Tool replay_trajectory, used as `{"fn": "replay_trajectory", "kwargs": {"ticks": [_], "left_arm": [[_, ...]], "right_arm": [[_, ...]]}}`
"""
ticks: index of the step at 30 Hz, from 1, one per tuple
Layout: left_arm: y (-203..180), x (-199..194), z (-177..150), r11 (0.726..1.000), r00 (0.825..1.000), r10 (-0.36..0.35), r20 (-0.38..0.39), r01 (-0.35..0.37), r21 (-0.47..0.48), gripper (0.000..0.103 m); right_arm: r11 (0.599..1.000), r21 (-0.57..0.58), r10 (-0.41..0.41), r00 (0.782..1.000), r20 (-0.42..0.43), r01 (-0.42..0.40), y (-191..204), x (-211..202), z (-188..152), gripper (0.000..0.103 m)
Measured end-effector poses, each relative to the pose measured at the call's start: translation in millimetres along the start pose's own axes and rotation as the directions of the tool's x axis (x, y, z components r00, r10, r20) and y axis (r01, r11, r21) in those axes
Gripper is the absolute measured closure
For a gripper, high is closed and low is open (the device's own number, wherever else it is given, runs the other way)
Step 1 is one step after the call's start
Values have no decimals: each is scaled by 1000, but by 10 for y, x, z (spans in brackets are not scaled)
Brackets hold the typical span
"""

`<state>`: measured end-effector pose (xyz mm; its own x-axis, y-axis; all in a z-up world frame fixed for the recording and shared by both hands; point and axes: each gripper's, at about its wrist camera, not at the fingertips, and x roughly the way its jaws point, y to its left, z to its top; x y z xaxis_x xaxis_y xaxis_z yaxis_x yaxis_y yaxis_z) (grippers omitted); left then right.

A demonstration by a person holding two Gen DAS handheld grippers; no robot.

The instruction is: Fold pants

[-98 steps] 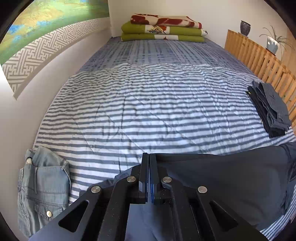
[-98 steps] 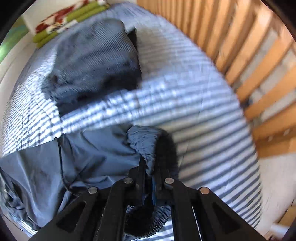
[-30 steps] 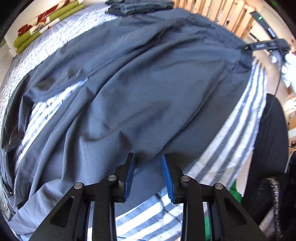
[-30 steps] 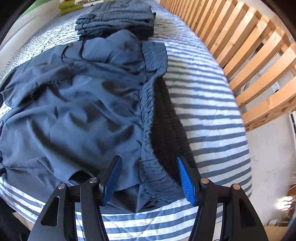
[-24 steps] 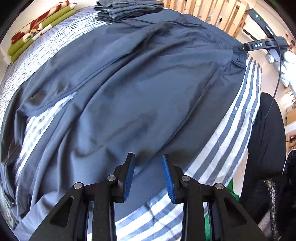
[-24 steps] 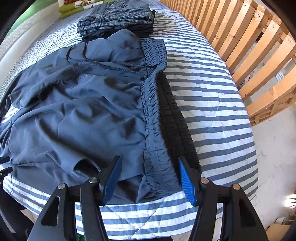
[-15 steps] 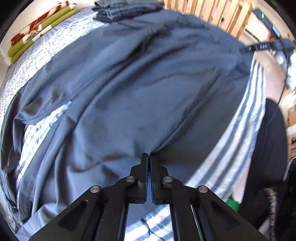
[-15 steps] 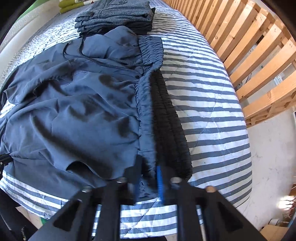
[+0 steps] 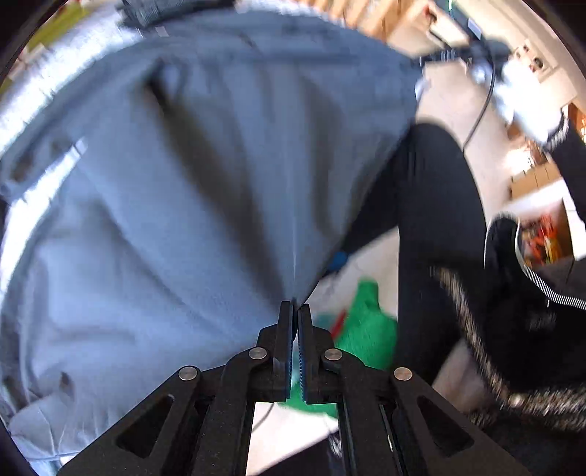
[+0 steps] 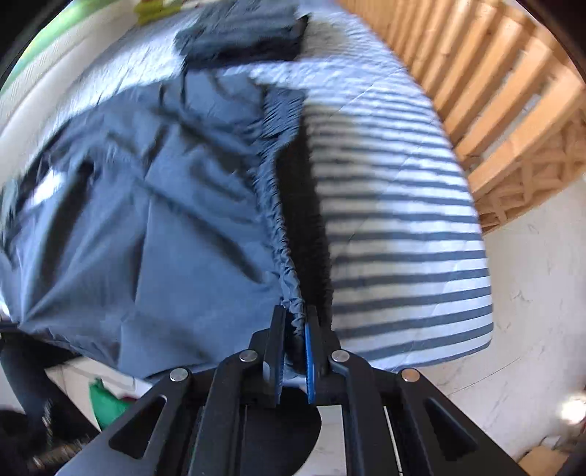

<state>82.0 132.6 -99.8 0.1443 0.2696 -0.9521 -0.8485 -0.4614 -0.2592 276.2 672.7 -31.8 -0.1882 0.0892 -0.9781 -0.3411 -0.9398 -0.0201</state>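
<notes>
Lying across the striped bed [image 10: 403, 227], the blue pants [image 10: 154, 219] are lifted at their near edge. Right gripper [image 10: 295, 322] is clamped on the gathered waistband [image 10: 282, 234]. Left gripper [image 9: 295, 311] is clenched on a pinch of pant fabric.

blurred pants [image 9: 175, 190], folded pile [image 10: 241, 33] smeared, cut off

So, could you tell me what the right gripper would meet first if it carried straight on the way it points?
Probably the dark blue pants themselves: the right gripper already pinches their gathered waistband, with the striped bedcover likely just beyond.
</notes>
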Motion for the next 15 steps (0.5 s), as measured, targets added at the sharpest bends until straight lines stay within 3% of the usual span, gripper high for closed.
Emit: {"fn": "replay_trajectory", "kwargs": {"ticks": [2, 6, 8, 12, 14, 15], "left_arm": [[85, -13, 12, 999, 999, -27, -24, 26, -35, 98], [308, -419, 149, 998, 998, 7, 59, -3, -66, 98], [419, -631, 260, 996, 993, 55, 105, -47, -78, 96], [866, -889, 651, 971, 963, 220, 154, -201, -130, 90], [1144, -1016, 846, 961, 960, 229, 162, -197, -194, 90], [1306, -1057, 965, 950, 949, 267, 170, -229, -213, 89]], "right_arm": [[999, -33, 5, 1000, 0, -5, 48, 5, 9, 85], [993, 34, 111, 987, 115, -115, -123, -231, 262, 65], [988, 65, 129, 979, 158, -141, -214, -290, 468, 65], [964, 184, 159, 973, 170, -190, -434, -78, 1030, 65], [945, 240, 189, 970, 151, -222, -537, 116, 1292, 65], [937, 265, 196, 971, 138, -227, -581, 230, 1413, 65]]}}
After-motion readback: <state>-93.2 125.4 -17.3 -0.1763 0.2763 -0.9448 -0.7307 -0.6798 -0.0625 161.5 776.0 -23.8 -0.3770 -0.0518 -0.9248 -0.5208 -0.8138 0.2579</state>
